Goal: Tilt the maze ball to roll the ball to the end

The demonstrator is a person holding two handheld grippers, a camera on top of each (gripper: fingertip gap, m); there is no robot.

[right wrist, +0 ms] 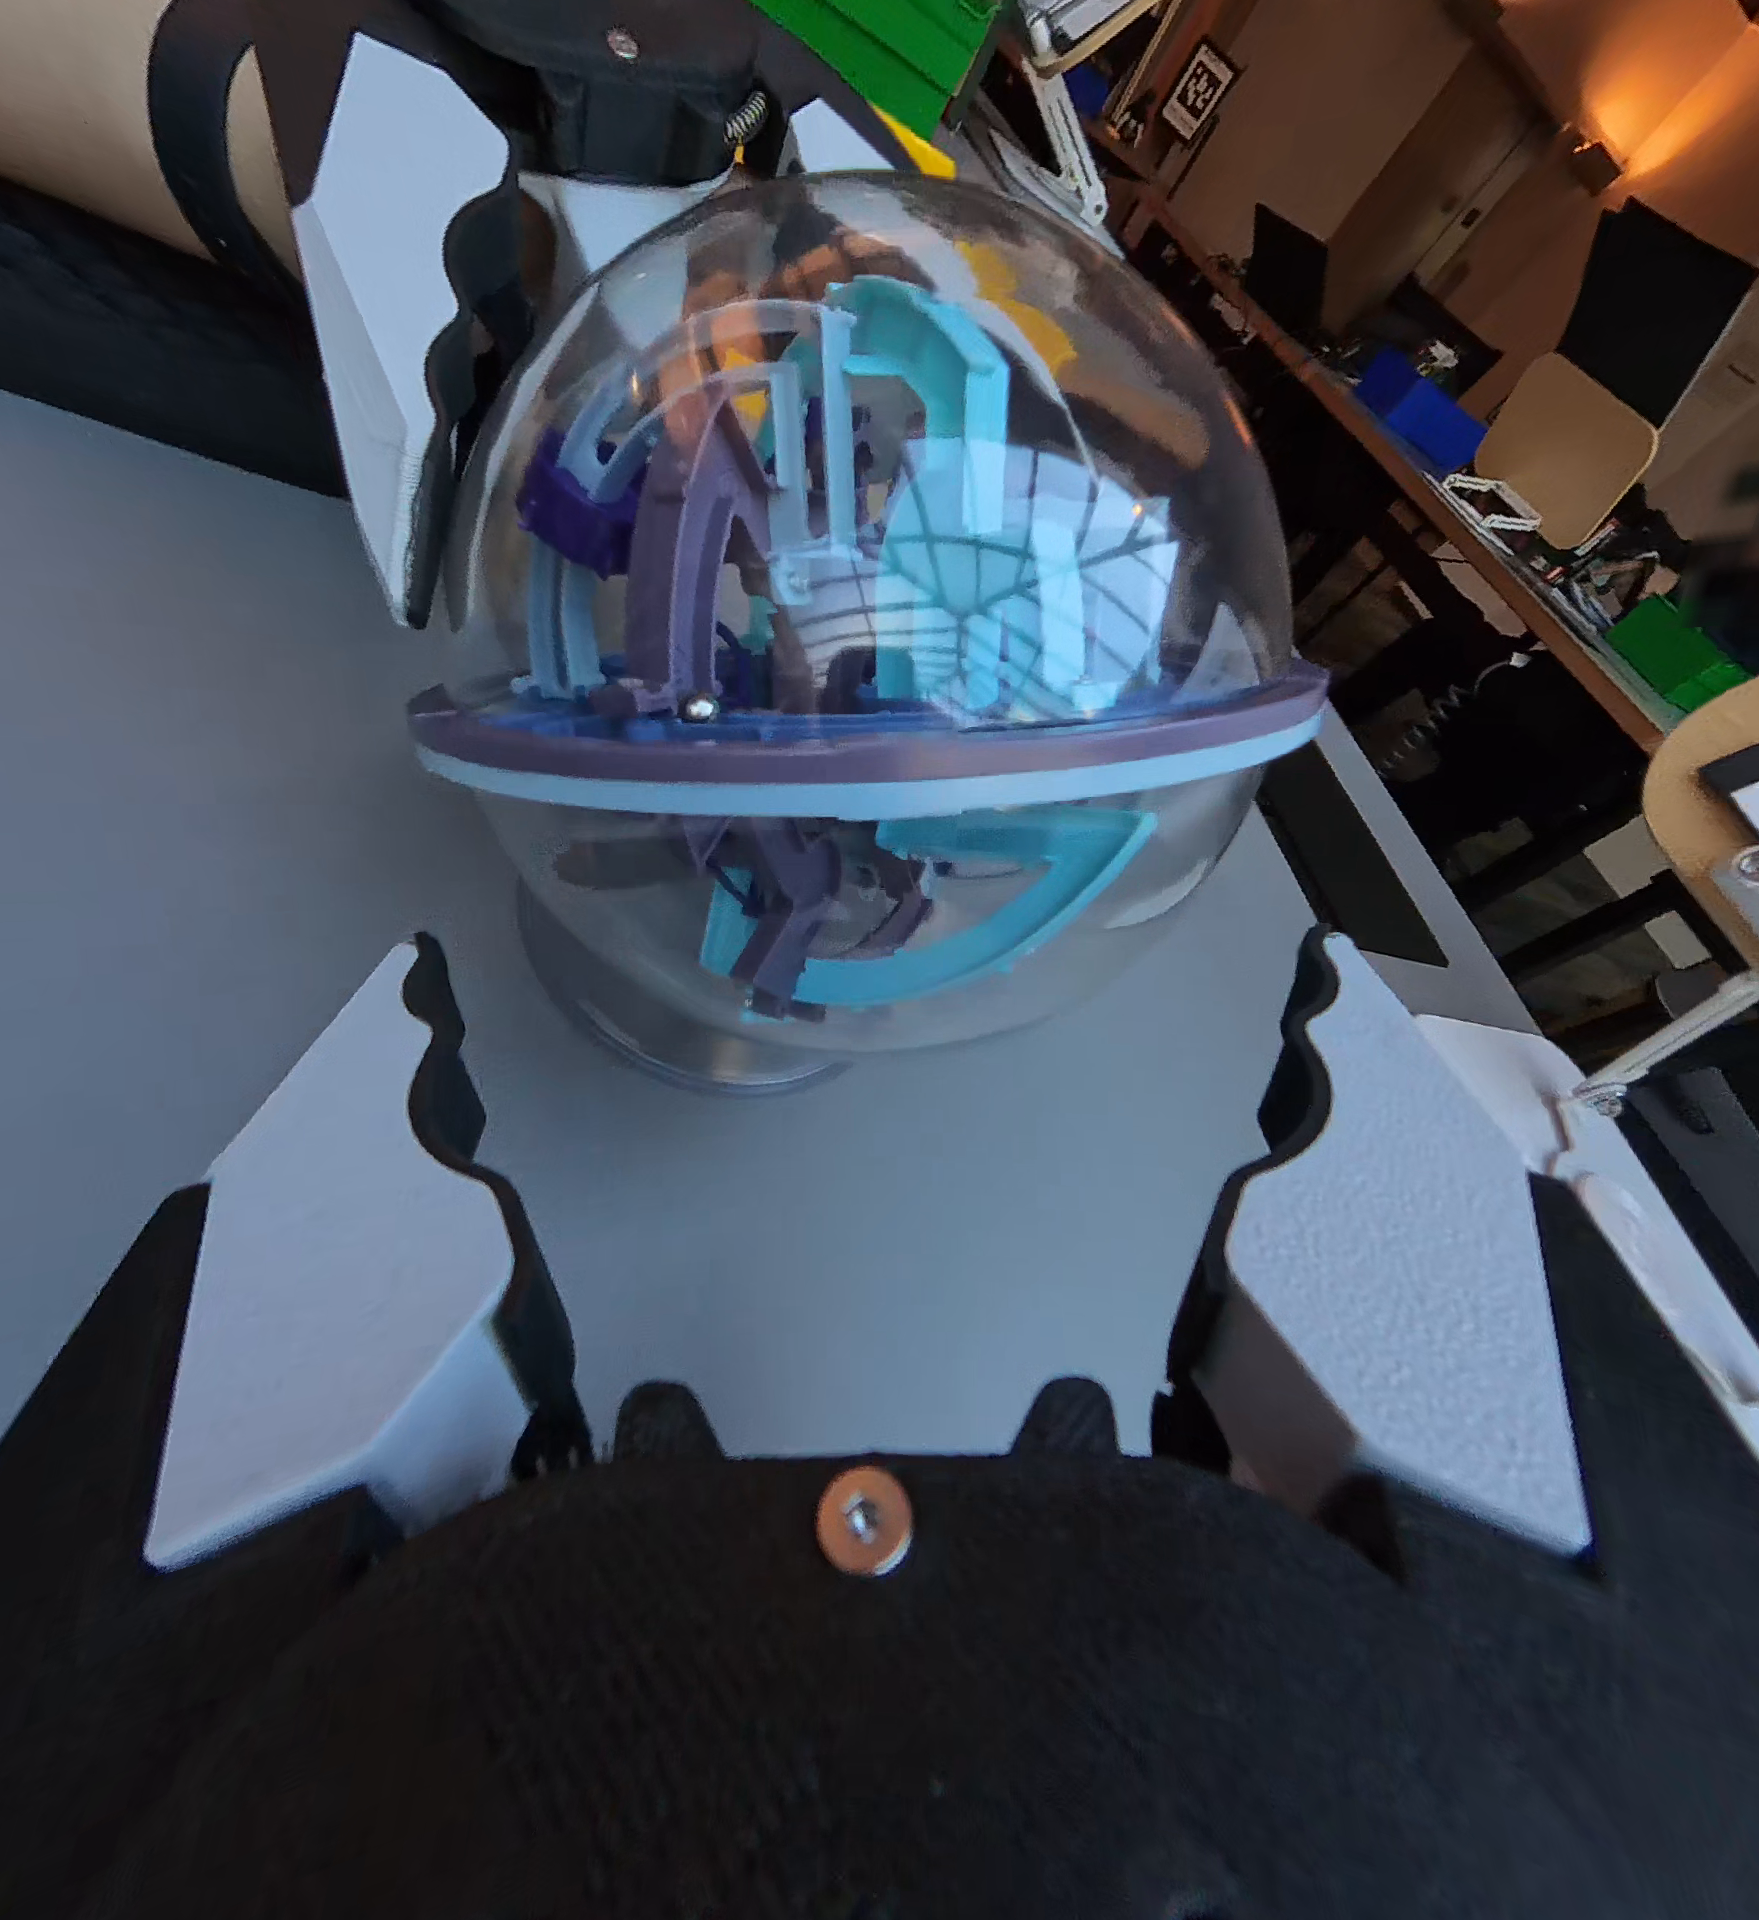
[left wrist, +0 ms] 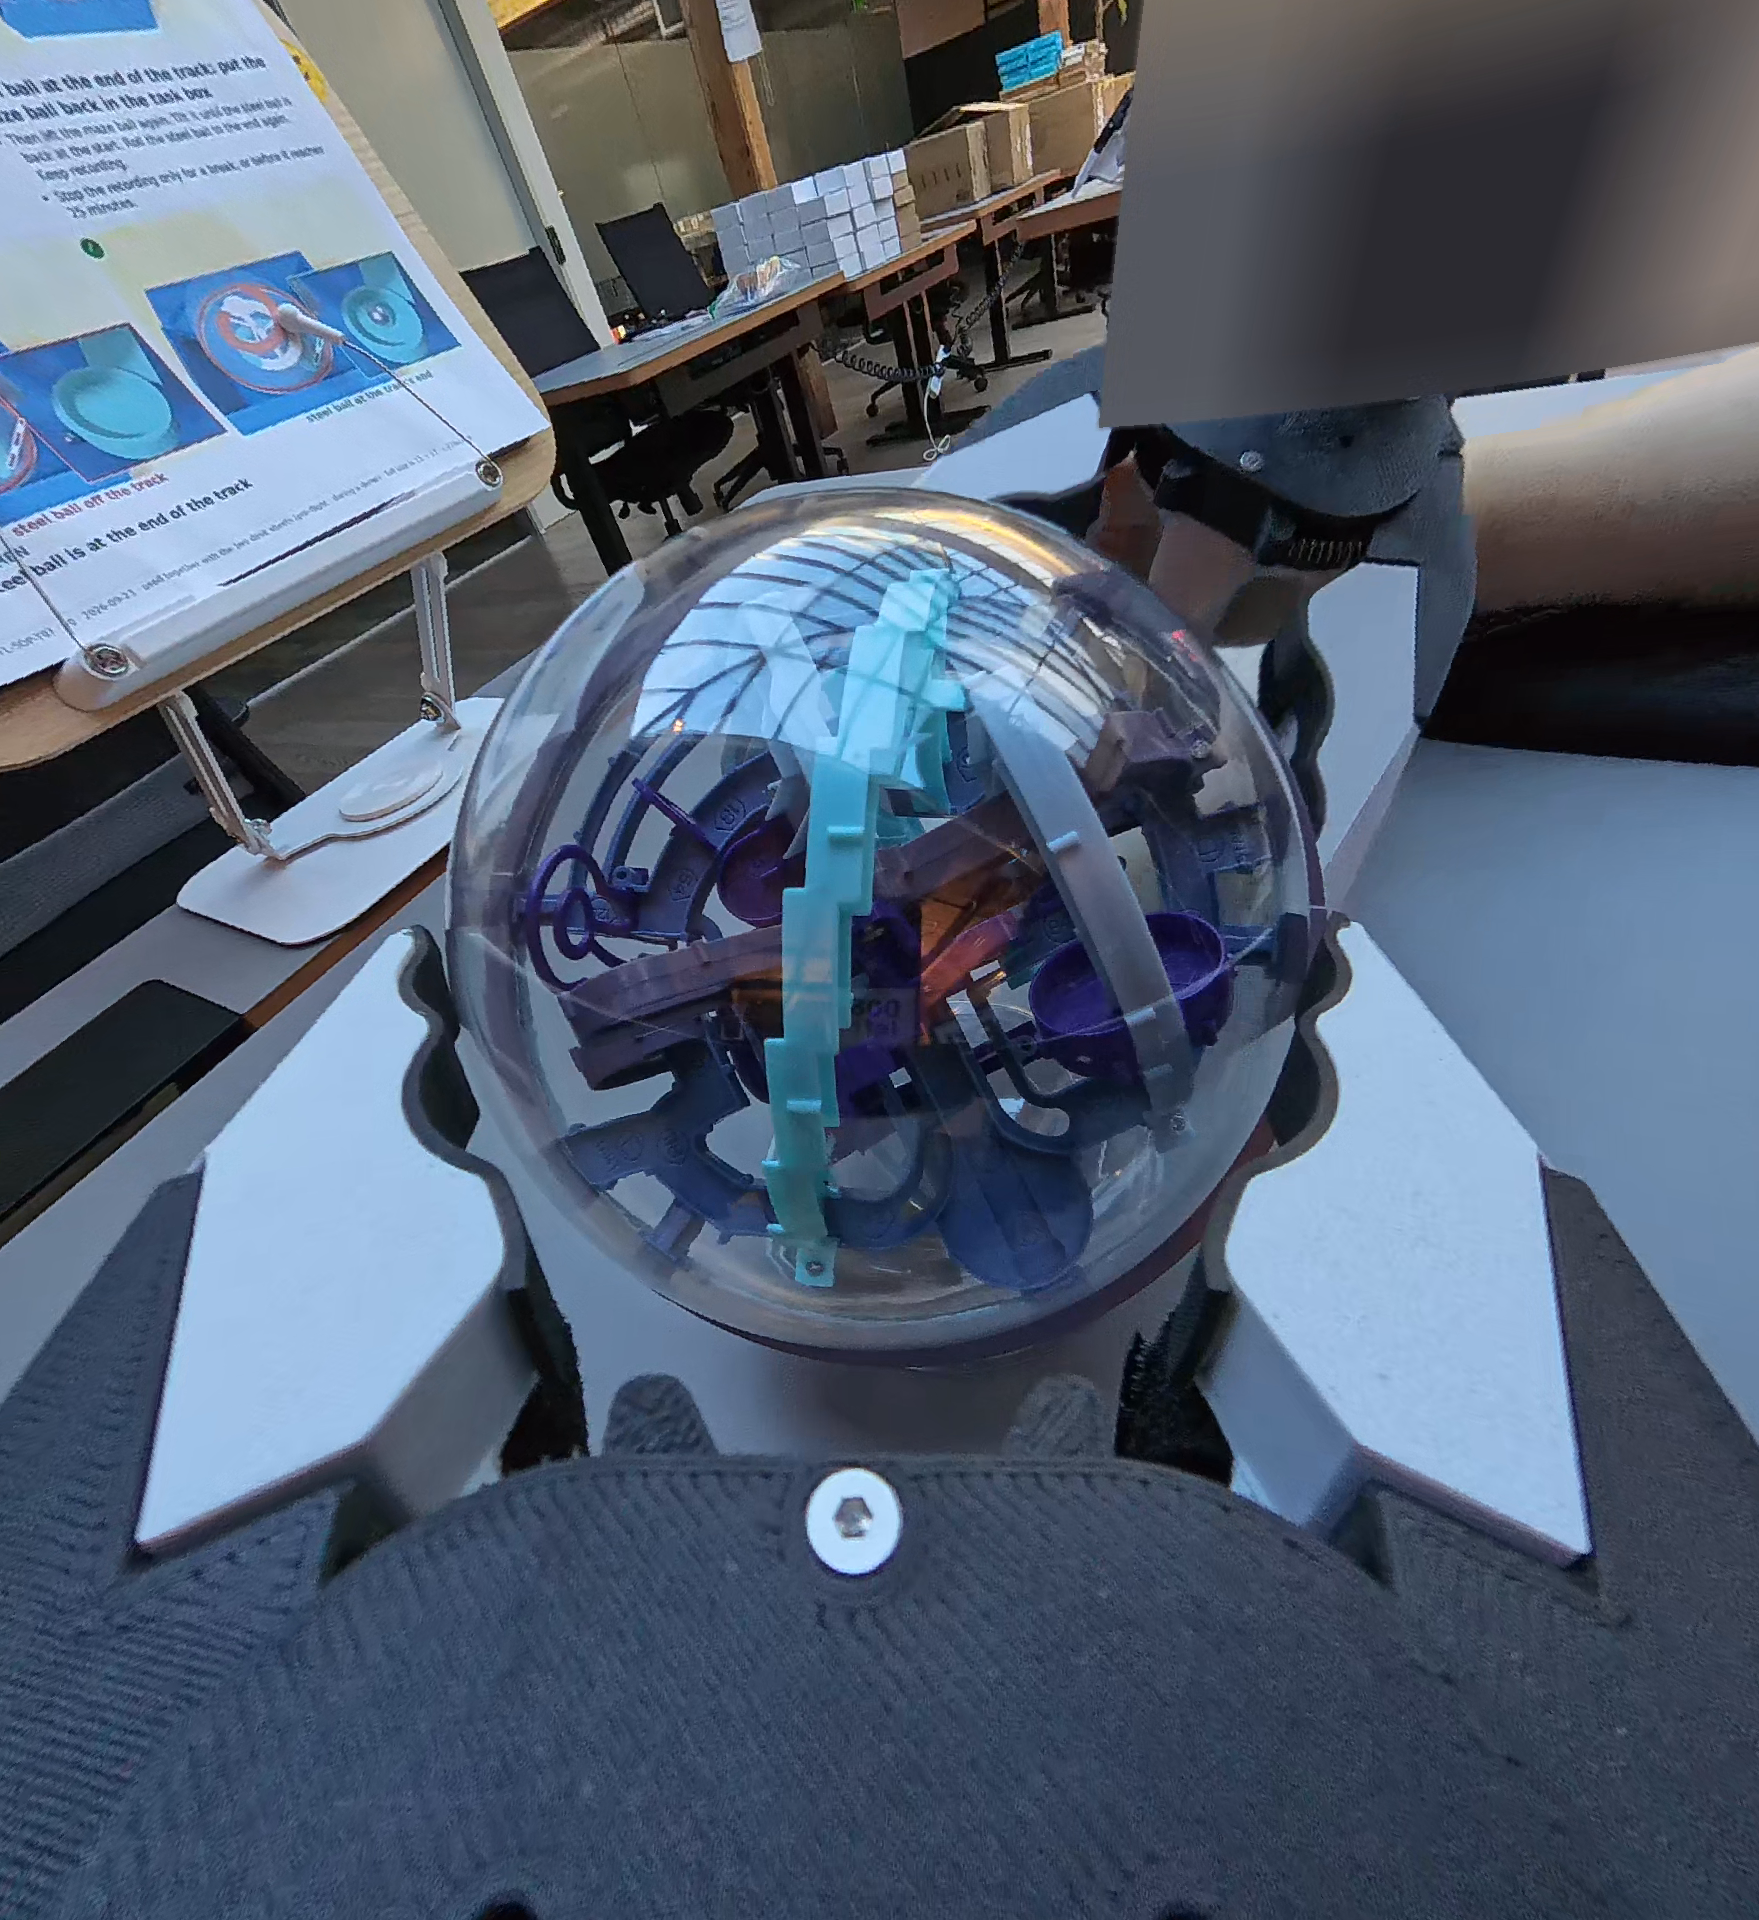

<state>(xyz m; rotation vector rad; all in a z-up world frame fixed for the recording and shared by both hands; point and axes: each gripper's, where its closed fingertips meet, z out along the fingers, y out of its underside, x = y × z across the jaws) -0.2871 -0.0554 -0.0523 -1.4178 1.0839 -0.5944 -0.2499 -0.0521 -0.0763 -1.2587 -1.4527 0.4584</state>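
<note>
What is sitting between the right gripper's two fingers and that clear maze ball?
Nothing: in the right wrist view only bare grey table lies between the right gripper and the maze ball.

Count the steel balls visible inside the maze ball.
1. The steel ball sits just above the equator band of the maze ball, left of centre in the right wrist view. Tracks may hide others.

Maze ball (left wrist: 880,925) underside and far side hidden
</note>
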